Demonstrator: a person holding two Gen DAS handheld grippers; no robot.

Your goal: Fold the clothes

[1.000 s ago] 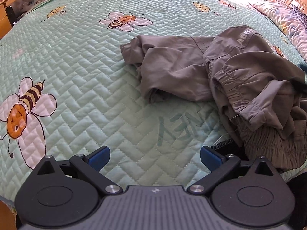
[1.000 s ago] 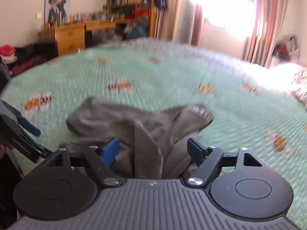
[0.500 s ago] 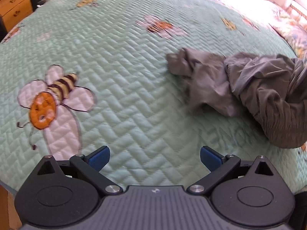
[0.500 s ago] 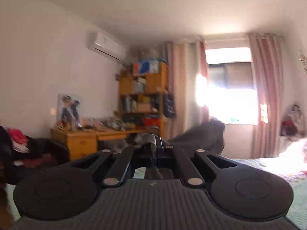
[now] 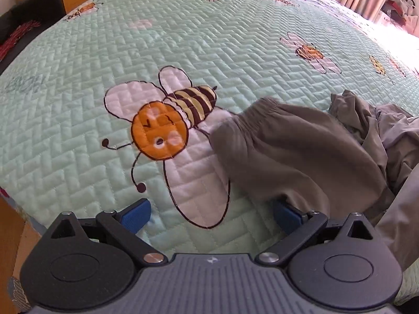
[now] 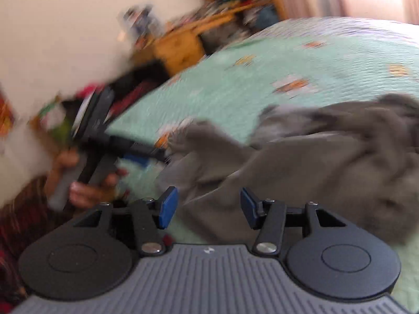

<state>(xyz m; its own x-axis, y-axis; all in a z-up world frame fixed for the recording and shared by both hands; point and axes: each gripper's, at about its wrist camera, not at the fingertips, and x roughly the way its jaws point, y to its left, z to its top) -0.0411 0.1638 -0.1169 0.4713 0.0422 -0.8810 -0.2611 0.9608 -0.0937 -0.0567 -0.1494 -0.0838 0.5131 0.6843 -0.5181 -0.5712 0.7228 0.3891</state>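
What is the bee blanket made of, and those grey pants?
The bee blanket looks like soft quilted cloth, maybe cotton: stitched zigzag lines puff it up, and the bees look sewn on. The grey pants seem to be thin, matte woven fabric, perhaps a light synthetic: they crumple easily and have a gathered stretchy cuff.

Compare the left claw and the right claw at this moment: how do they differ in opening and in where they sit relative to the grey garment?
The left claw is spread wide; the right claw is open more narrowly. The left claw sits at the cuffed end of the grey garment, with cloth draped over one blue pad and mostly quilt between its pads; the right claw has grey cloth across its gap. Both are open and grip nothing.
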